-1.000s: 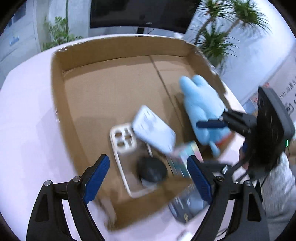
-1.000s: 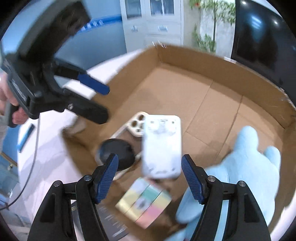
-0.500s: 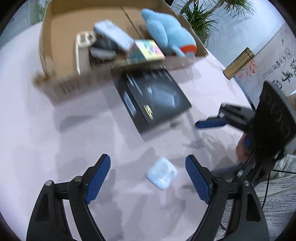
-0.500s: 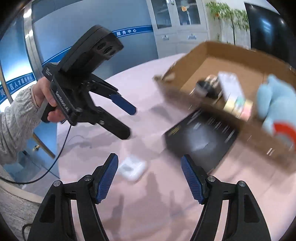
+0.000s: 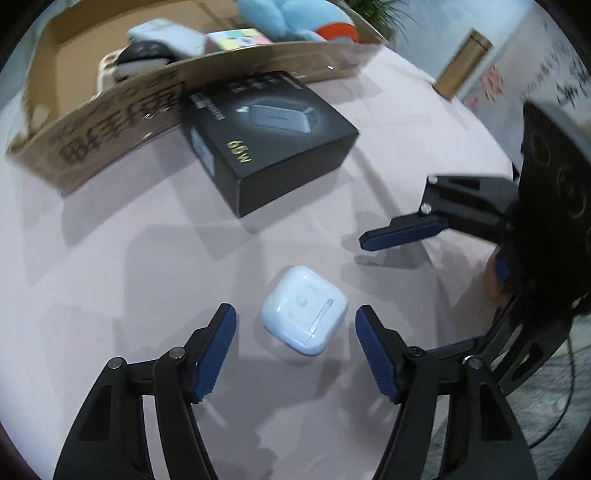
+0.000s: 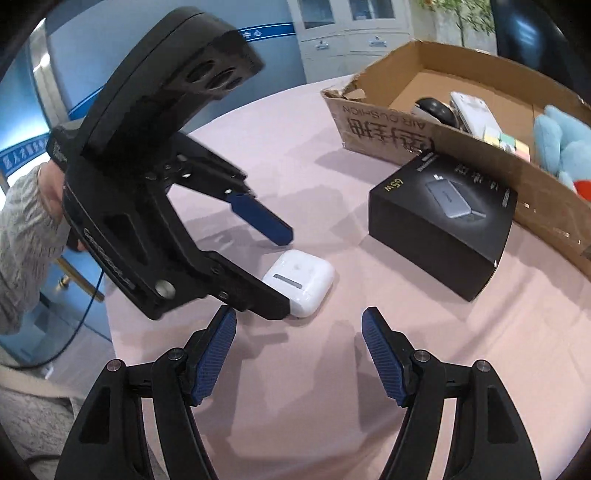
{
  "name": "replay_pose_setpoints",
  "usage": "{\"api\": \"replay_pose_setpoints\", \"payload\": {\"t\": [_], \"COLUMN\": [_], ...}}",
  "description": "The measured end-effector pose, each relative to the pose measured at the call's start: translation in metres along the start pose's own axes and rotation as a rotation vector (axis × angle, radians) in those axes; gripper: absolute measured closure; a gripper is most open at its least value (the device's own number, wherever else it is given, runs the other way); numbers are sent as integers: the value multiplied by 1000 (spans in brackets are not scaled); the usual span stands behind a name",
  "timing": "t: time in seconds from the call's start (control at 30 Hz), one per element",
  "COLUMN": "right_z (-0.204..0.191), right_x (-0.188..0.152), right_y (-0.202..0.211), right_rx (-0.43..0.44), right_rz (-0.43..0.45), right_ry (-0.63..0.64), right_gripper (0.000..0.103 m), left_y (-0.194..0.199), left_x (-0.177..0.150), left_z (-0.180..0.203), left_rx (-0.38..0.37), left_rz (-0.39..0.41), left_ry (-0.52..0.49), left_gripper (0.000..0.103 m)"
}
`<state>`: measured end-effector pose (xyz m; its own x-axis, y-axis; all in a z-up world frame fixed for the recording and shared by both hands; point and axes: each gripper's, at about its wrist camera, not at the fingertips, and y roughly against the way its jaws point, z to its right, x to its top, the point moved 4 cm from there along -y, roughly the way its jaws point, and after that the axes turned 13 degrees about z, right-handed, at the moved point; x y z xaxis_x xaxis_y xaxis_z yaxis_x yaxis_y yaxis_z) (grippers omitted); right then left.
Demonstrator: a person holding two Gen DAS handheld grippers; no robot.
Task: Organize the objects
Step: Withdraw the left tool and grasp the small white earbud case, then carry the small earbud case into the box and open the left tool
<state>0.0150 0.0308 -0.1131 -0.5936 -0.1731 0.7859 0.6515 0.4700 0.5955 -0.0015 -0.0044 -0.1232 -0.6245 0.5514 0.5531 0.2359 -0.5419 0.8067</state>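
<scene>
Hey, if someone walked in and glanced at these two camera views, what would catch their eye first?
Probably the small white rounded earbud case lying on the pale pink tabletop, framed between the open jaws of the left gripper. Just beyond it sits a black rectangular box marked 65W, pressed against the brown cardboard tray that holds a light blue plush toy. The right gripper hangs open nearby, holding nothing.

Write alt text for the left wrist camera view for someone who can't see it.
The open left gripper hovers around a white earbud case lying on a pink table. Beyond it, a black box sits against a cardboard box holding a blue plush toy and other items; the right gripper reaches in from the right.
</scene>
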Motion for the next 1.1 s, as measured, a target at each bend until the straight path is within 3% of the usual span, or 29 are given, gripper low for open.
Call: {"api": "replay_pose_setpoints", "payload": {"t": [0.17,0.3,0.37,0.5,0.67,0.87,0.93,1.0,1.1], "right_z": [-2,-2,0,-4,-14,-17,-19,-21,-21], "right_x": [-6,-9,-9,-7,-3,14,14,13,12], "right_y": [6,7,7,3,-7,-19,-24,-28,-27], "right_rx": [24,30,28,19,-1,-21,-17,-2,13], "right_rz": [-28,-28,-21,-2,-15,1,-9,-23,-15], "right_ry": [76,93,73,53,101,130,158,166,165], "right_gripper": [33,33,33,33,33,34,39,60,62], "left_y": [-8,-9,-7,-5,3,3,2,1,4], "left_x": [3,1,0,-2,-4,-7,-7,-5,-7], "left_z": [8,12,11,8,-16,-23,-22,-21,-23], "left_rx": [2,21,23,35,-43,-108,-123,-124,-137], "left_rz": [-5,4,7,30,62,62,63,64,61], "left_ry": [-101,-189,-201,-84,165,258,267,268,275], "left_gripper": [43,61,61,62,62,62,62,62,62]}}
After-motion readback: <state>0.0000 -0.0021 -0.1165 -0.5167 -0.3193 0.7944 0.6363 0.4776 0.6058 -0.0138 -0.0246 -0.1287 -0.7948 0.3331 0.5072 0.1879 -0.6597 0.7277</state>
